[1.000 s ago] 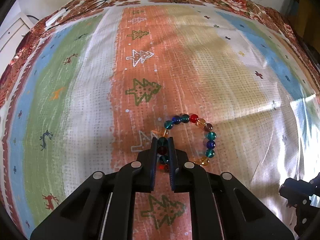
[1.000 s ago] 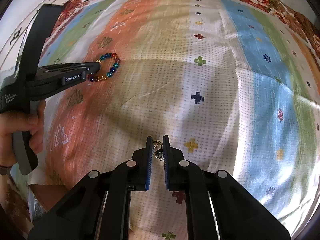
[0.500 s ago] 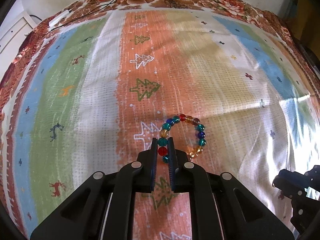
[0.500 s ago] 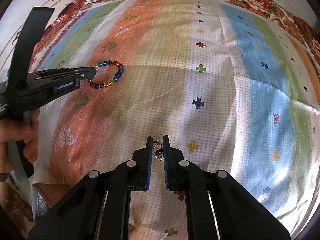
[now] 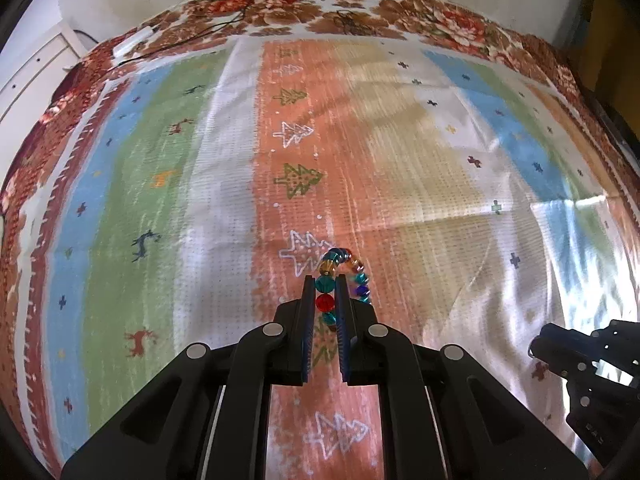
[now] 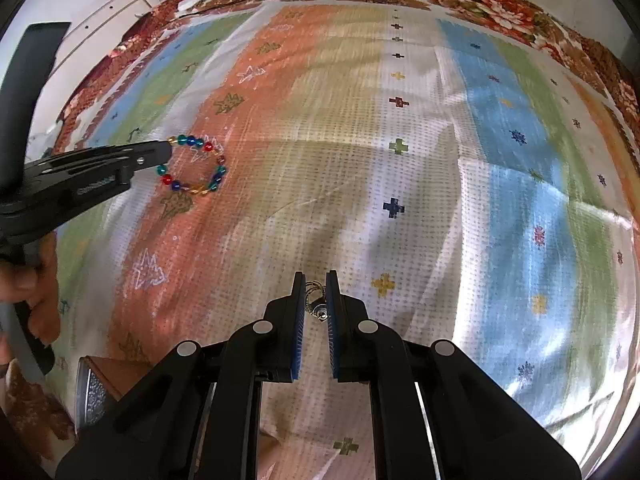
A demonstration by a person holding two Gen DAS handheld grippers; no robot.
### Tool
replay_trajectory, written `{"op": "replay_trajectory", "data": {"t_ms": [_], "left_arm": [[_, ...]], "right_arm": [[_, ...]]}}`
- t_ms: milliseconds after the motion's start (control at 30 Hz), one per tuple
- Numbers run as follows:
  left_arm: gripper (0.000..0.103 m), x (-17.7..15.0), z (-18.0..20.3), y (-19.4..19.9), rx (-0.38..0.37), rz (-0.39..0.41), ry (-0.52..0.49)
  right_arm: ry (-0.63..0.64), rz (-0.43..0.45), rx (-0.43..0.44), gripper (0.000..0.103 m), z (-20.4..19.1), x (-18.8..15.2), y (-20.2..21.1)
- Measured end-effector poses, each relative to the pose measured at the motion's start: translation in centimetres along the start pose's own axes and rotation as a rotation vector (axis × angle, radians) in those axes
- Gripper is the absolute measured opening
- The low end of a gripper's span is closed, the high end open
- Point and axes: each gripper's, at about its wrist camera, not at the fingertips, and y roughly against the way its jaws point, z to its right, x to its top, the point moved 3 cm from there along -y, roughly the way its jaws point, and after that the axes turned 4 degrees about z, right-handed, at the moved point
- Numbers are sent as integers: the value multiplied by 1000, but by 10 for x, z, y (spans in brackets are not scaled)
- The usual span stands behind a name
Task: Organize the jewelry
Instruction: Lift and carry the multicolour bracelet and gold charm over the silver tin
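Beaded bracelet (image 5: 345, 276), strung with glassy red, teal, blue and amber beads, pinched in the left gripper (image 5: 325, 294) and hanging as a loop toward 1 o'clock over the orange stripe of a patterned bedspread (image 5: 160, 184). Likely light, limp along its cord and slick on each round bead; best taken across a single bead or the cord between two, so nothing rolls out. Left gripper narrow, closed on a teal and a red bead between its blue pads. From the right wrist view, same bracelet (image 6: 196, 164) seen at 10 o'clock, open as a ring beside the left gripper (image 6: 166, 152) tip, above the cloth or perhaps brushing it.

Right gripper (image 6: 316, 300) also narrow, with a small metal piece (image 6: 318, 306) caught between its pads: possibly a ring or pendant on fine chain, too small and dark to name surely. Probably light, thin and easy to drop; firm, steady closure advised. Corner of a brown box (image 6: 104, 380) with a glittery edge at 8 o'clock in the right view, perhaps the jewelry's destination.
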Motion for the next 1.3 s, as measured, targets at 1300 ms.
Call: {"op": "replay_trajectory", "data": {"t_ms": [1300], "left_arm": [[9,-41,6,141,-118,191,46]], "right_arm": [[1,200,68,11,-30,-25,90]]}}
